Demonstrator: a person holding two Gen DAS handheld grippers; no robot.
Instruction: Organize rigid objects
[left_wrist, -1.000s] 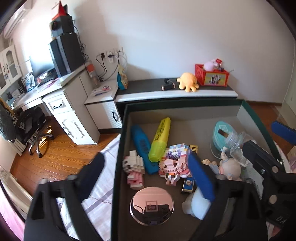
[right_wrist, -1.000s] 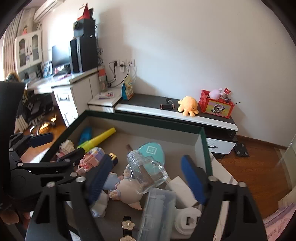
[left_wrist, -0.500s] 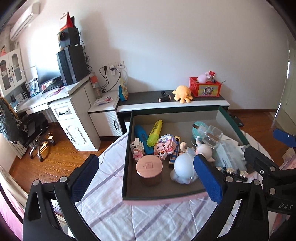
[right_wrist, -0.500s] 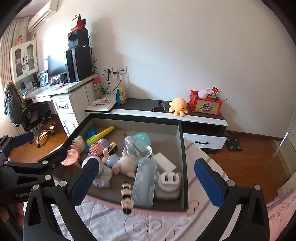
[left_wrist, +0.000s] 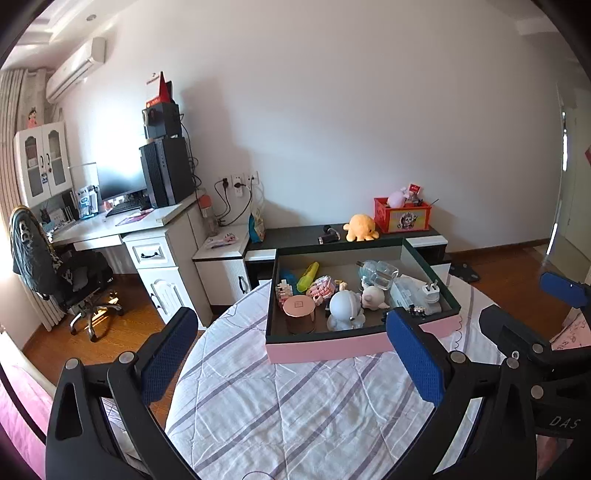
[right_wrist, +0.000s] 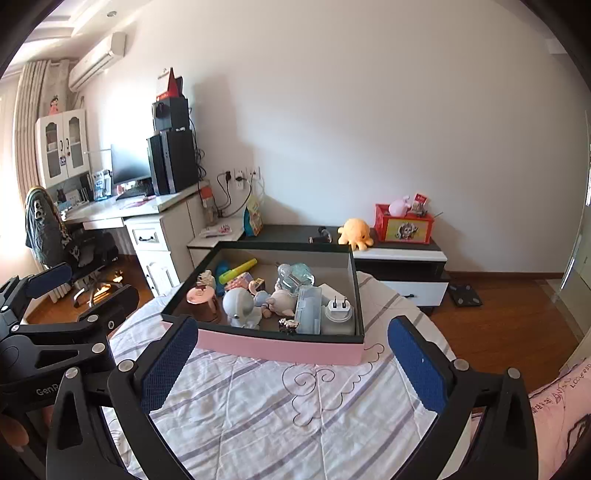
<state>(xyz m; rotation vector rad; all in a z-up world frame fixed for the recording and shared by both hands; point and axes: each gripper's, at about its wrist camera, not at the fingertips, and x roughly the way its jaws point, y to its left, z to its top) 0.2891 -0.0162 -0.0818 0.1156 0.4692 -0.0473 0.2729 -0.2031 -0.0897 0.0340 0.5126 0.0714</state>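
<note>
A pink box with a dark green rim (left_wrist: 332, 349) (right_wrist: 280, 347) sits on the round table and holds several rigid objects: a rose-gold tin (left_wrist: 299, 314) (right_wrist: 202, 301), a white round figure (left_wrist: 345, 308) (right_wrist: 239, 306), a yellow highlighter (left_wrist: 308, 276) (right_wrist: 238, 270), a clear jar (left_wrist: 378, 273) (right_wrist: 293, 275), a white plug adapter (left_wrist: 430, 291) (right_wrist: 339, 310). My left gripper (left_wrist: 291, 358) is open and empty, held back above the cloth in front of the box. My right gripper (right_wrist: 293, 363) is open and empty beside it.
The table has a white cloth with purple stripes (left_wrist: 295, 406) (right_wrist: 277, 406). Beyond it stand a low black-and-white cabinet (left_wrist: 369, 236) with an orange plush (left_wrist: 360, 227) and a red box (left_wrist: 402, 218), a white desk (left_wrist: 147, 236) and an office chair (left_wrist: 55, 266).
Both grippers have pulled back and up from inside the box; the box now looks small and the table cloth fills the foreground. Both stay open and empty.
</note>
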